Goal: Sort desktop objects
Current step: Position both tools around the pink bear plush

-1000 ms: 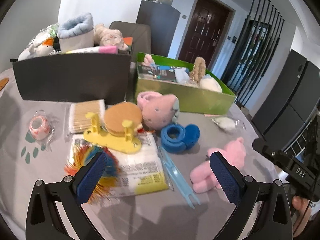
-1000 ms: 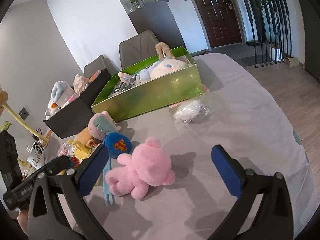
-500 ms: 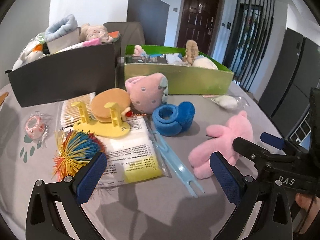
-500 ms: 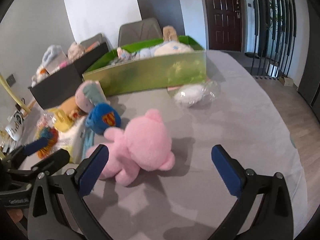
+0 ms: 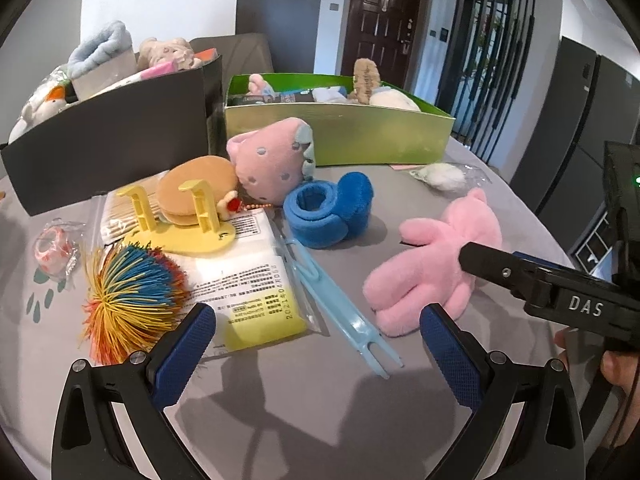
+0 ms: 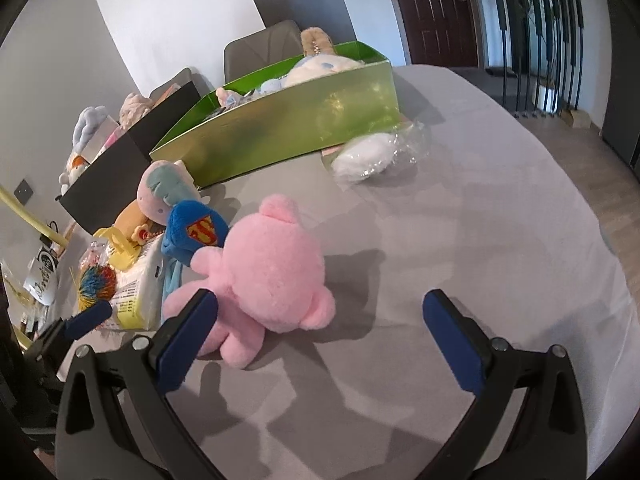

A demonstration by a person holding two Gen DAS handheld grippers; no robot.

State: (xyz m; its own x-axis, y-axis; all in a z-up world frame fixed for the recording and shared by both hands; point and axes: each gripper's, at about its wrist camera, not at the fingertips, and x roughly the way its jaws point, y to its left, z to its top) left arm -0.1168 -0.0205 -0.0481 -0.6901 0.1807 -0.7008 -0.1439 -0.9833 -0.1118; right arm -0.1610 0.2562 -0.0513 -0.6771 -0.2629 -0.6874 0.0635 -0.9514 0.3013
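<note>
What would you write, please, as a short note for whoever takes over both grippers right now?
Left gripper: open, empty, low over the table, facing the clutter.
Right gripper: open, empty, its left finger beside the pink plush bear, not gripping it.
Green box and black box already hold toys.
Left on the grey table: bear, blue cuff, light blue fork, spiky ball, packets, yellow stand, burger plush, pink spotted plush, bagged white item.
Likely next: grip the bear.

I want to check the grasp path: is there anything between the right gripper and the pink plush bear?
Nothing. In the right wrist view the right gripper is open, its left finger already beside the pink plush bear; only bare grey tablecloth lies in the gap.
</note>
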